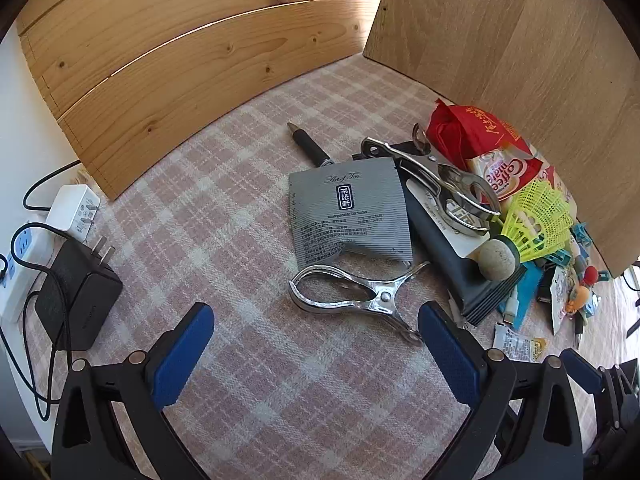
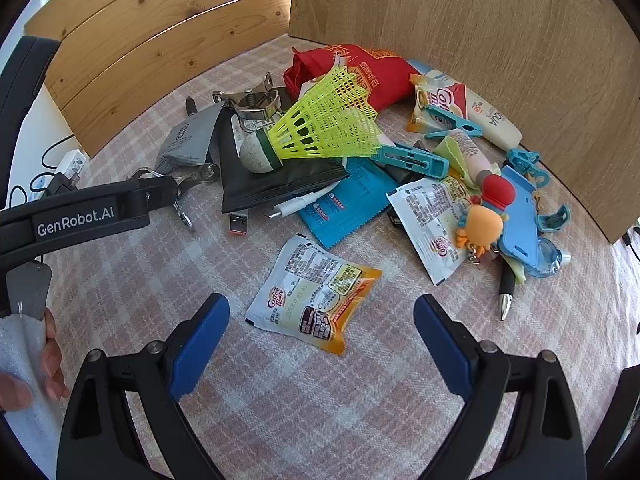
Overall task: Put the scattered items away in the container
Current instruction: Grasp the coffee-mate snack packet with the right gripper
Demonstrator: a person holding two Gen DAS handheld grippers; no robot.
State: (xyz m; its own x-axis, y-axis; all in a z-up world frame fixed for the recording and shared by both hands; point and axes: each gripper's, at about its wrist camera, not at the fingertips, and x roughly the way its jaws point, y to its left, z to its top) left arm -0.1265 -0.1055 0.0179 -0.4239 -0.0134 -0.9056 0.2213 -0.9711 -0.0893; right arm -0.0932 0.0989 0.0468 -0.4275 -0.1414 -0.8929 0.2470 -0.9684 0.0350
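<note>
We hold both grippers tilted down over the checked cloth (image 1: 208,216), fingers spread wide with nothing between them. The left gripper (image 1: 316,346) hovers just before a metal clip (image 1: 360,294), which lies touching the near edge of the grey tea sachet (image 1: 350,214); beyond that sachet lies a dark pen (image 1: 310,146). The right gripper (image 2: 320,340) hangs over a white-and-orange creamer sachet (image 2: 316,300), lying apart from the pile. Behind that sachet, the yellow shuttlecock (image 2: 320,128) rests on a black pouch (image 2: 276,184), with a blue packet (image 2: 344,204) beside it.
</note>
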